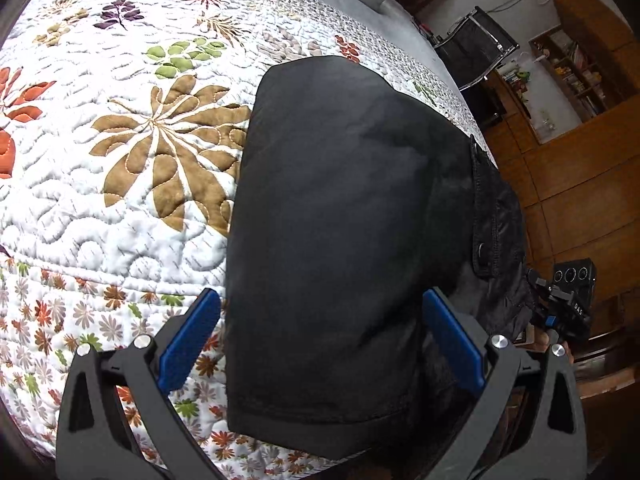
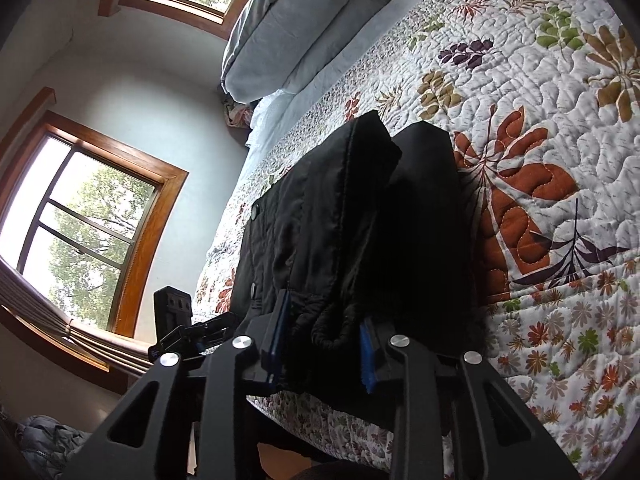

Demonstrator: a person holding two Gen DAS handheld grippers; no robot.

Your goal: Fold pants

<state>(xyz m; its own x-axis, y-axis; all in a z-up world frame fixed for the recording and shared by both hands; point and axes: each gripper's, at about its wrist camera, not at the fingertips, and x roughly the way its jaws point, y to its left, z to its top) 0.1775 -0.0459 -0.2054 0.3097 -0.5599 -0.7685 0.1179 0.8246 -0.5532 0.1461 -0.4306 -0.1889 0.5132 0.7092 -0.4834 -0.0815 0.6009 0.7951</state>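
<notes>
The black pants [image 1: 340, 220] lie folded in a thick stack on the floral quilt [image 1: 120, 160], near the bed's edge. My left gripper [image 1: 320, 340] is open, its blue pads either side of the near end of the folded stack, holding nothing. In the right wrist view the pants [image 2: 360, 220] show as two bulky layers with snap buttons on the left side. My right gripper [image 2: 324, 340] is shut on a thick bunch of the pants' near edge, blue pads [image 2: 367, 360] pressed into the fabric.
The quilt [image 2: 540, 120] covers the bed; grey pillows [image 2: 288, 28] lie at its head. Windows [image 2: 80, 224] are on the wall beside the bed. The wooden floor [image 1: 568, 184], a chair [image 1: 476, 48] and shelves [image 1: 576, 68] lie beyond the bed edge. The other gripper [image 1: 568, 304] shows at right.
</notes>
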